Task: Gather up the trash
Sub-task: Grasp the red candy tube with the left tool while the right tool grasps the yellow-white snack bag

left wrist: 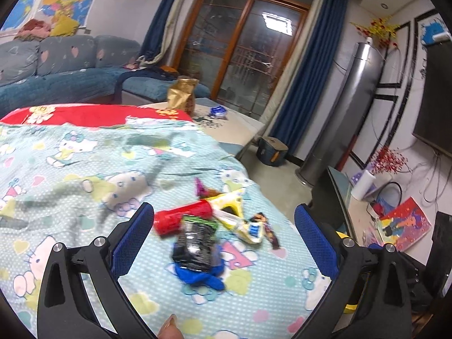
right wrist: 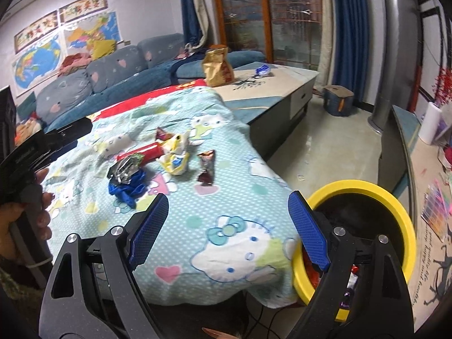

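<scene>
A pile of trash lies on the Hello Kitty blanket [left wrist: 84,169]: a red wrapper [left wrist: 180,216], a black foil packet [left wrist: 195,243], a crumpled blue bag [left wrist: 202,278], a yellow-white wrapper [left wrist: 240,220] and a dark candy wrapper [left wrist: 269,230]. My left gripper [left wrist: 223,237] is open, its jaws either side of the pile just above it. In the right wrist view the same pile [right wrist: 149,158] and the dark wrapper [right wrist: 206,166] lie ahead. My right gripper [right wrist: 228,226] is open and empty, beside a yellow-rimmed bin [right wrist: 395,203] holding some wrappers.
A low table [right wrist: 282,84] behind the blanket carries a gold paper bag [right wrist: 217,66] and a blue wrapper [right wrist: 263,69]. A blue sofa [left wrist: 56,79] stands at the back left. A tall silver floor unit [left wrist: 353,107] and a TV stand [right wrist: 406,147] are on the right.
</scene>
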